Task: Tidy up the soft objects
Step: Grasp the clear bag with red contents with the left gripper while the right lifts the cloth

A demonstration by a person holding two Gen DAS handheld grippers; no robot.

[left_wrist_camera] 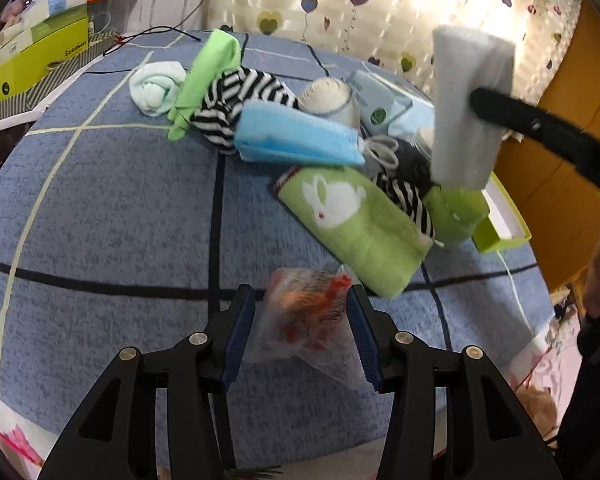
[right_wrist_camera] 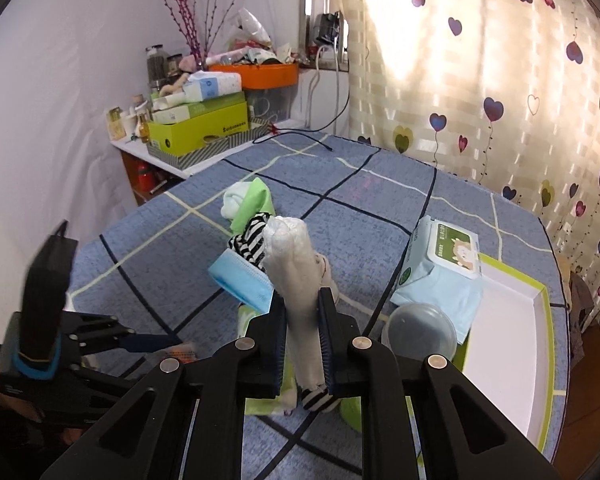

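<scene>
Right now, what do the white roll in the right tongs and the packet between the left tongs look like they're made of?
White roll: looks like soft knit or fleecy fabric, matte; it dents where the right tongs squeeze it, and its top looks wrapped in thin clear film. Packet: thin clear plastic, glossy and crinkled, with orange contents showing through; it sits between the open left tongs.

Plain white wall (right_wrist_camera: 60,80) on one side. Backlit cream curtain (right_wrist_camera: 480,60) printed with heart balloons covers the window side. White side shelf (right_wrist_camera: 160,162) against the wall carries cluttered boxes. Blue checked cloth (right_wrist_camera: 360,208) covers the table. Brown wooden floor (right_wrist_camera: 592,400) beyond.
</scene>
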